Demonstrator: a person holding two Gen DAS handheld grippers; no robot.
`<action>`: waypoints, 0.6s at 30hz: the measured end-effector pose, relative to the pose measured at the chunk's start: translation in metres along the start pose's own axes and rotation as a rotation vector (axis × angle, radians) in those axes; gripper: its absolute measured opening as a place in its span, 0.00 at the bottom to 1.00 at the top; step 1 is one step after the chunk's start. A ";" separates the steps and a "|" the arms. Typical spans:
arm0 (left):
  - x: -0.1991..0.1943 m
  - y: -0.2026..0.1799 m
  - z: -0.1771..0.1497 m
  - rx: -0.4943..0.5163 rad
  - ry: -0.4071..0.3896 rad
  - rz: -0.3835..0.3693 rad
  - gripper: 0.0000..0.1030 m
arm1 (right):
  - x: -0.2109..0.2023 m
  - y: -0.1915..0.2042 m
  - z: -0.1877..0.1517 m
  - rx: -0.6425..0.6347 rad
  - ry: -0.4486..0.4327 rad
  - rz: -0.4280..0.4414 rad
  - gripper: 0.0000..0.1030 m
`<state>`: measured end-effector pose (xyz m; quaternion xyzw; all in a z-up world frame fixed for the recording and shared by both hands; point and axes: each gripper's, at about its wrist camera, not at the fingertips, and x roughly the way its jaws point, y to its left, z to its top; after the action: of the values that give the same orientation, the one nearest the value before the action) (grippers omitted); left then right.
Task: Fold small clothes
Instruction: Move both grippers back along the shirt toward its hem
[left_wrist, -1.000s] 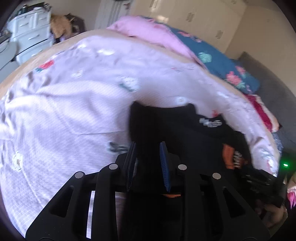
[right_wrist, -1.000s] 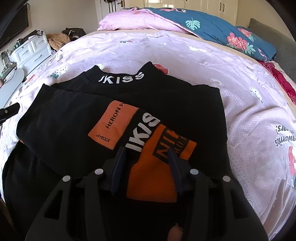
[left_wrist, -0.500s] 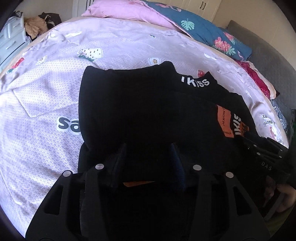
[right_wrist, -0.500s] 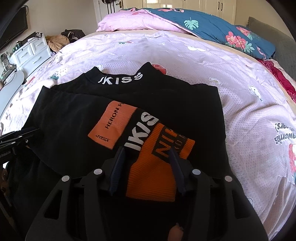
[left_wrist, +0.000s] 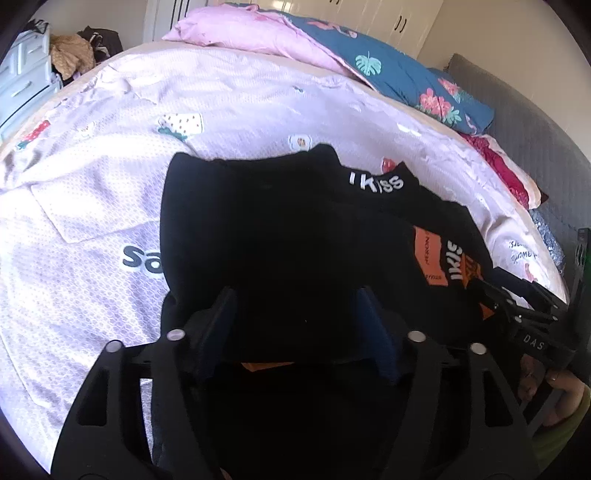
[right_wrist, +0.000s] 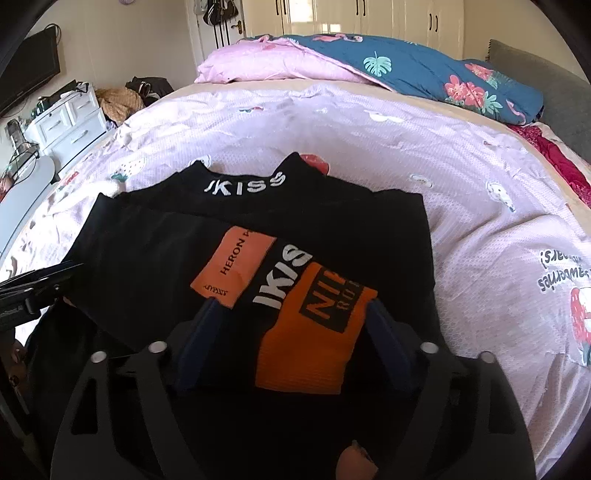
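A black garment (right_wrist: 332, 221) with white "IKISS" lettering and orange patches lies partly folded on the bed; it also shows in the left wrist view (left_wrist: 277, 229). My left gripper (left_wrist: 295, 314) is open, its fingers wide apart over the garment's near left part. My right gripper (right_wrist: 291, 332) is open, its fingers either side of the orange cuff (right_wrist: 314, 332) near the front edge. The right gripper's tips show at the right of the left wrist view (left_wrist: 517, 310). The left gripper's tips show at the left edge of the right wrist view (right_wrist: 33, 284).
A pale lilac printed sheet (right_wrist: 480, 206) covers the bed. A pink pillow (right_wrist: 266, 66) and a blue floral quilt (right_wrist: 443, 77) lie at the far end. White drawers (right_wrist: 62, 122) stand left of the bed. A grey headboard (left_wrist: 535, 155) is at the right.
My left gripper has swung from the bare sheet over onto the garment and opened wider. The right gripper has opened somewhat and stayed over the orange cuff.
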<state>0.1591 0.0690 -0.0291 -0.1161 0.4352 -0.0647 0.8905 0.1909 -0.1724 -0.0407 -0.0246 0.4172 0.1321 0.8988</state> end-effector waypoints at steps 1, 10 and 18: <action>-0.001 0.000 0.001 -0.001 -0.005 -0.001 0.65 | -0.002 0.000 0.001 0.003 -0.009 0.006 0.83; -0.011 -0.005 0.006 0.014 -0.058 0.038 0.91 | -0.014 -0.003 0.006 0.028 -0.058 0.017 0.95; -0.017 -0.008 0.007 0.024 -0.076 0.063 0.91 | -0.025 -0.003 0.008 0.028 -0.098 0.010 0.96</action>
<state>0.1547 0.0665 -0.0102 -0.0942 0.4038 -0.0373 0.9092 0.1823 -0.1795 -0.0166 -0.0034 0.3746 0.1319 0.9177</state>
